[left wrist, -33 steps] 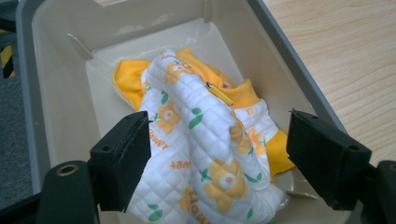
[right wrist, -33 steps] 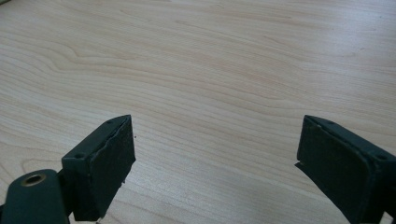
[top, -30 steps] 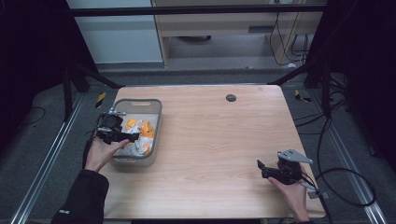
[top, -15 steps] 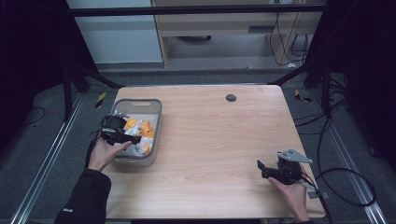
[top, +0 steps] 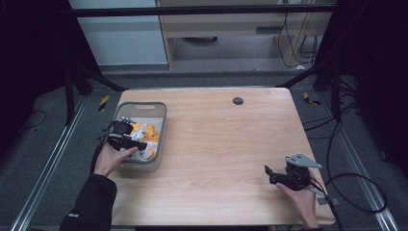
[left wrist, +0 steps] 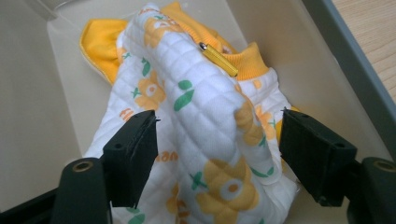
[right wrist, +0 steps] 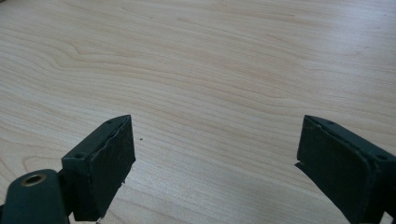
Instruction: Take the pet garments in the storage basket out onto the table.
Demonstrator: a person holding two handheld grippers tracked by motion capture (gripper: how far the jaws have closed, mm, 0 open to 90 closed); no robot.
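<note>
Straddling the quilted garment inside the grey bin, my left gripper, jaws closing, pads not yet pressing; right gripper agape over bare table.

You work in lab-style recording bay: bare wooden table under your right gripper, black frame rails beyond it, loose cables on grey floor to its right, plain cabinets far ahead.

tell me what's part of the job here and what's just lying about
In the job:
- quilted flower-print garment, bunched
- grey bin holding it
- left gripper, jaws astride the garment, just been closing

Lying about:
- right gripper, open over bare table
- black grommet
</note>
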